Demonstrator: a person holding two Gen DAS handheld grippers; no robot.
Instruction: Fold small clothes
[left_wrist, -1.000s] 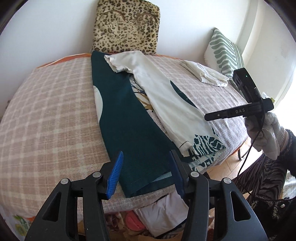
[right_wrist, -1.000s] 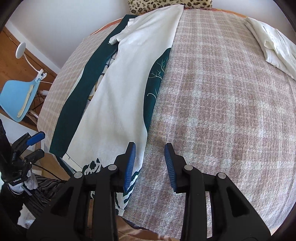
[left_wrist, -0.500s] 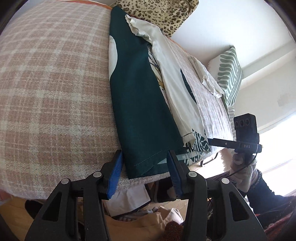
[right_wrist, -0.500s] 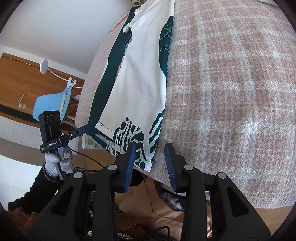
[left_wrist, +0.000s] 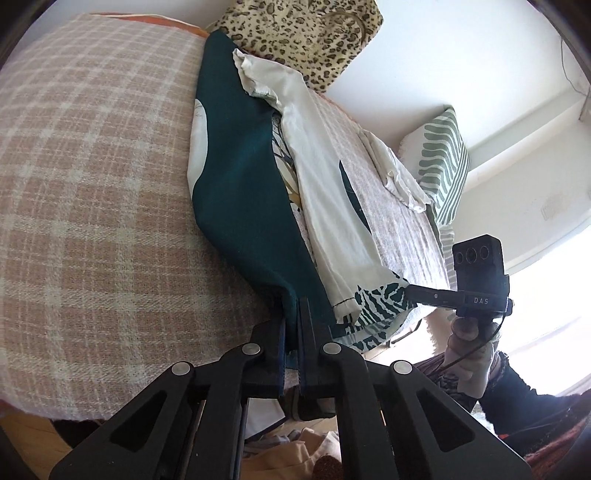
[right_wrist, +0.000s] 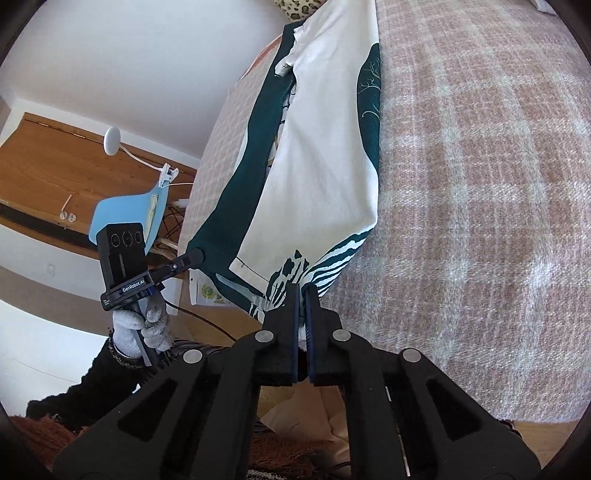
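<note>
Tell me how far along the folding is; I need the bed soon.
Done: one small white garment already lies folded near the striped pillow. In hand: the green and white garment, folded lengthwise into a long strip, has both near corners pinched, by the left gripper and the right gripper, whose jaws have just closed. Left: folding the strip shorter and setting it aside.

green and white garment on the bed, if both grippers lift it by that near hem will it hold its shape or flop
The garment will probably flop: it already wrinkles where the left gripper pinches its dark corner. Likely light, being thin layered cloth. Its far end would probably drag across the plaid blanket when the right gripper lifts too.
</note>
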